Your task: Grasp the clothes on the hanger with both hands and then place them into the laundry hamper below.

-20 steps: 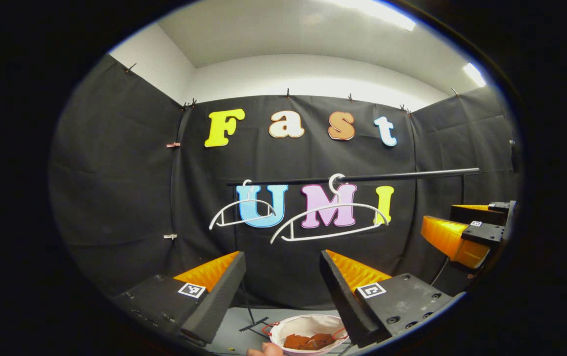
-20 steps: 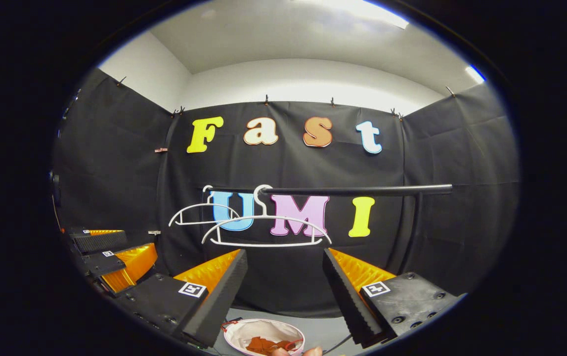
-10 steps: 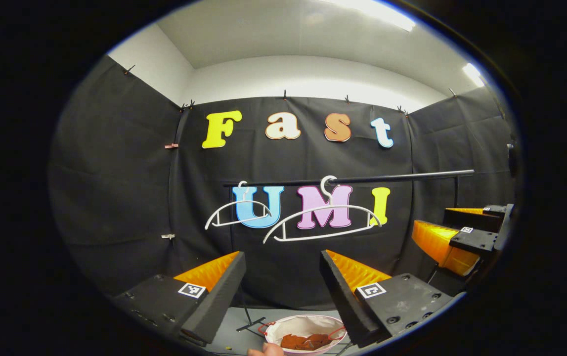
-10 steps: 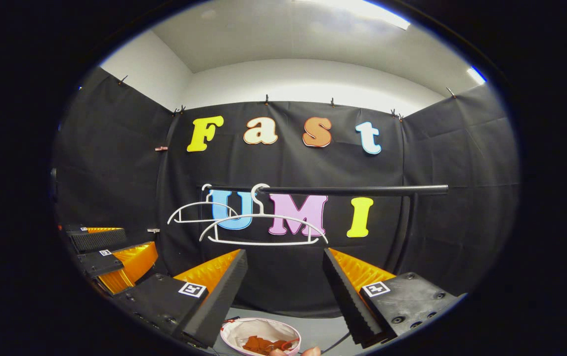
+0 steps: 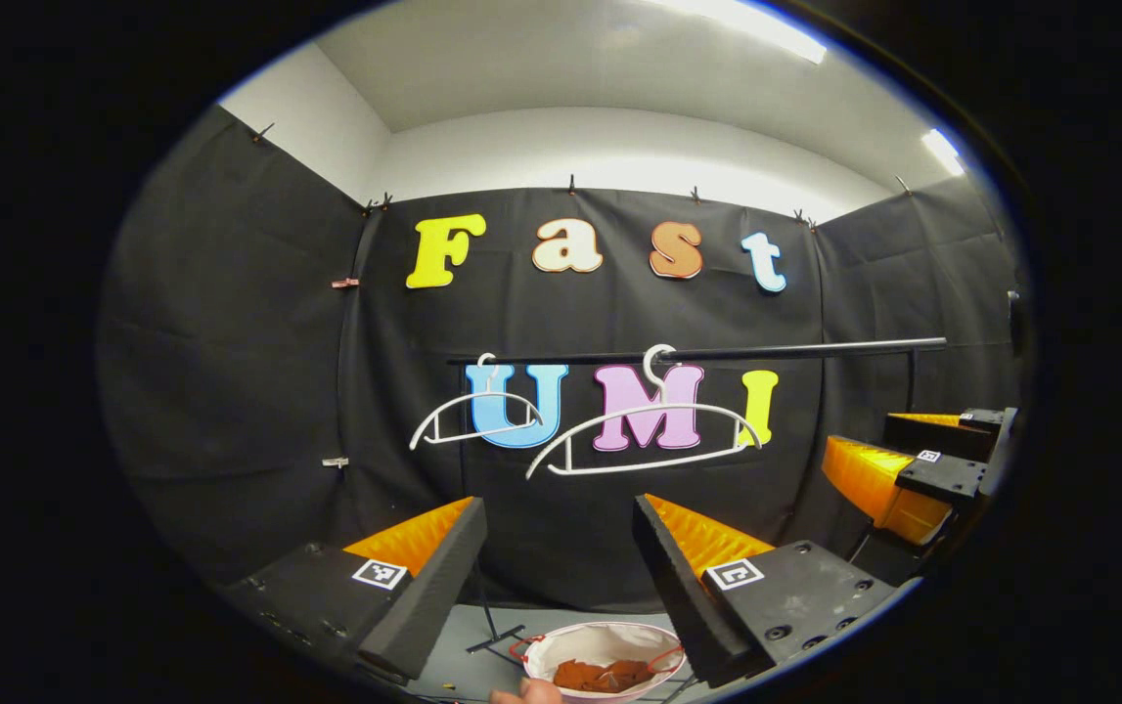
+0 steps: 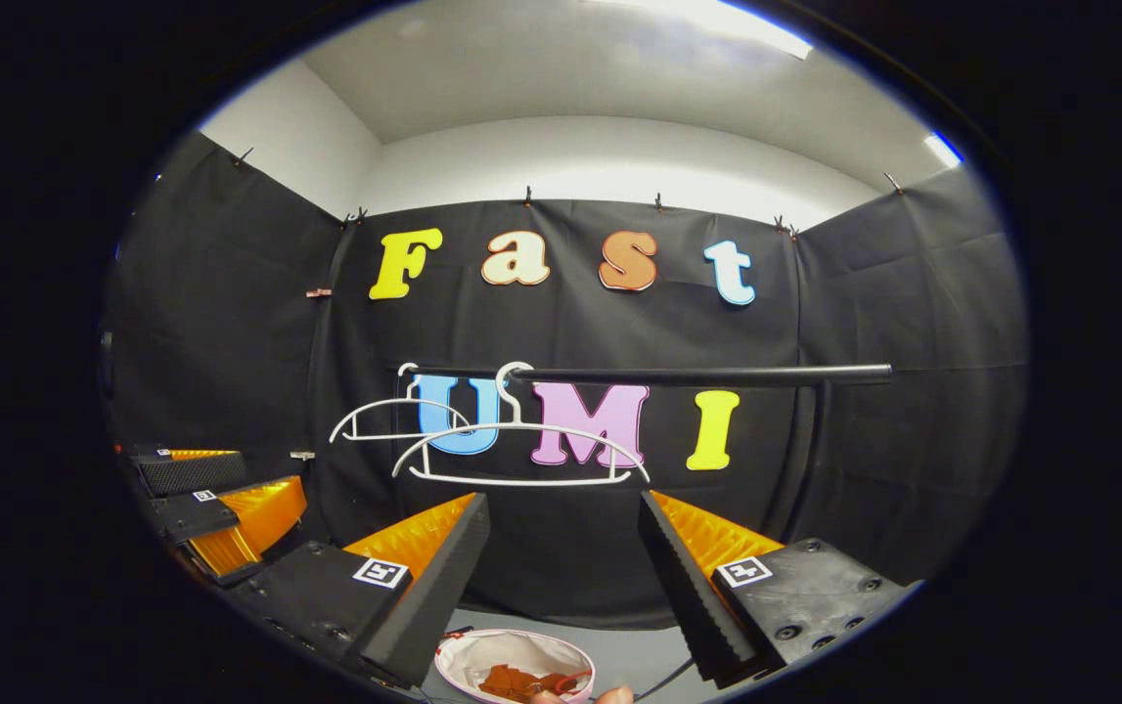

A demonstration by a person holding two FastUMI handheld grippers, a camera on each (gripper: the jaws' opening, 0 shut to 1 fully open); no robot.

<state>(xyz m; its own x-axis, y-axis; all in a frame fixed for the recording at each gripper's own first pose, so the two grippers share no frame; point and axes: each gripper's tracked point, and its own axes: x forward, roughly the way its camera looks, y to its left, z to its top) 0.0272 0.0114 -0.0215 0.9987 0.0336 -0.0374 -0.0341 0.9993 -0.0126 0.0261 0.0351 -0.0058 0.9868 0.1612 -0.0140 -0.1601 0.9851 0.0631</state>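
Two bare white hangers (image 5: pixel 644 440) (image 6: pixel 519 455) hang on a black rail (image 5: pixel 795 349) (image 6: pixel 707 374). Below stands a white laundry hamper (image 5: pixel 561 652) (image 6: pixel 468 655) with rust-brown clothes (image 5: pixel 605 675) (image 6: pixel 521 682) lying inside. My left gripper (image 5: pixel 561 528) is open in front of the rail, with nothing between its fingers. My right gripper (image 6: pixel 565 528) is open too and holds nothing. In the left gripper view the right gripper (image 5: pixel 913 464) stands off to the right; in the right gripper view the left gripper (image 6: pixel 218 494) stands off to the left.
The rail's upright post (image 6: pixel 815 460) stands at the right, and its foot (image 5: pixel 497 636) rests on the grey floor beside the hamper. A fingertip (image 5: pixel 521 692) shows at the bottom edge.
Both views shift only slightly. The near hanger sways a little on the rail. Both grippers stay open and the clothes stay in the hamper.
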